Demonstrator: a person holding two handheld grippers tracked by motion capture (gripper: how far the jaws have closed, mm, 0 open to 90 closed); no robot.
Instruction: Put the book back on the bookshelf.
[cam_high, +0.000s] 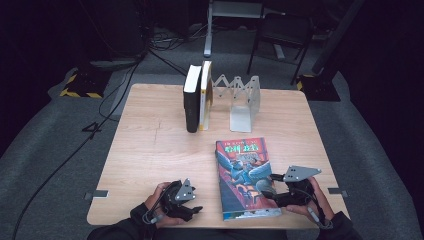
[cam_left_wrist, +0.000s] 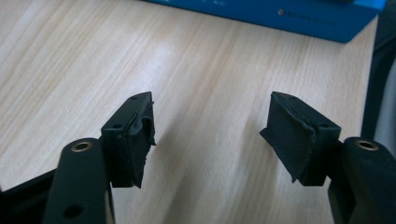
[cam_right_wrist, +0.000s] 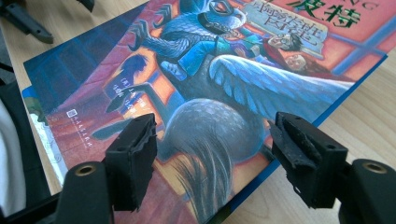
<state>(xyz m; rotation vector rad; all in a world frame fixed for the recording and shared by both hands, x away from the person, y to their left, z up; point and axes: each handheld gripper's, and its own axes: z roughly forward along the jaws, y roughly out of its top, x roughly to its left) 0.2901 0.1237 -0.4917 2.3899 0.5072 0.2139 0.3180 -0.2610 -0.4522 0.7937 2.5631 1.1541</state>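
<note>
Both grippers agape, illustrated book flat between, upright books, bookend behind

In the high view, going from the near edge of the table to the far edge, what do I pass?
The two grippers, left and right, → the colourful book lying flat → the two upright books and the metal bookend.
</note>
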